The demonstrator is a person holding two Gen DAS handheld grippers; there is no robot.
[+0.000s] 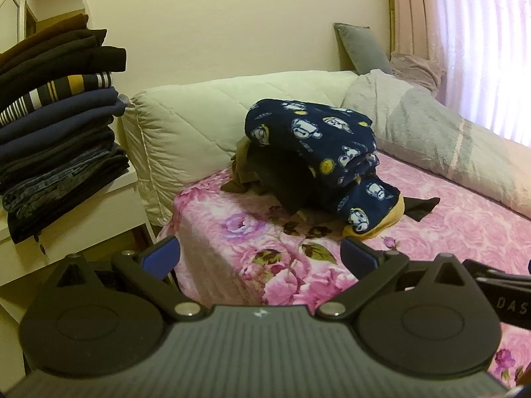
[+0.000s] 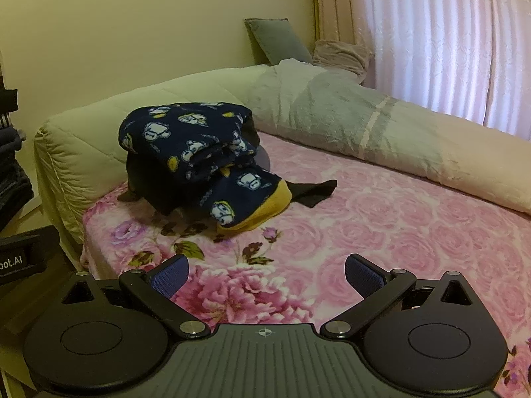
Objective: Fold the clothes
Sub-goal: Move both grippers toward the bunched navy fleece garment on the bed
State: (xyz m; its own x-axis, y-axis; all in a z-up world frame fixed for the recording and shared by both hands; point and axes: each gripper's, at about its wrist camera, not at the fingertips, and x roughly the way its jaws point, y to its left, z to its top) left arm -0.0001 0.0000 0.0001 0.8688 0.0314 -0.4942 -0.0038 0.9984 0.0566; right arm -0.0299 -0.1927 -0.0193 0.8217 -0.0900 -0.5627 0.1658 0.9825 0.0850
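A heap of unfolded clothes lies on the pink floral bed [image 1: 265, 265] [image 2: 381, 225]. On top is a navy fleece garment [image 1: 315, 146] [image 2: 192, 142] with white cartoon faces and a yellow lining; dark brown and black pieces [image 1: 265, 179] [image 2: 312, 192] stick out beneath it. My left gripper [image 1: 260, 253] hovers open near the bed's front left corner, well short of the heap, nothing between its blue pads. My right gripper [image 2: 267, 273] also stands open over the bedspread, in front of the heap. Part of the right gripper's body [image 1: 501, 295] shows at the left wrist view's right edge.
A tall stack of folded dark clothes [image 1: 59, 126] sits on a white table [image 1: 83, 229] left of the bed. A cream quilt [image 1: 205, 122] and a grey-cream blanket roll [image 2: 365, 132] line the far side. A grey pillow [image 2: 278, 41] leans on the wall; pink curtains [image 2: 448, 49] hang on the right.
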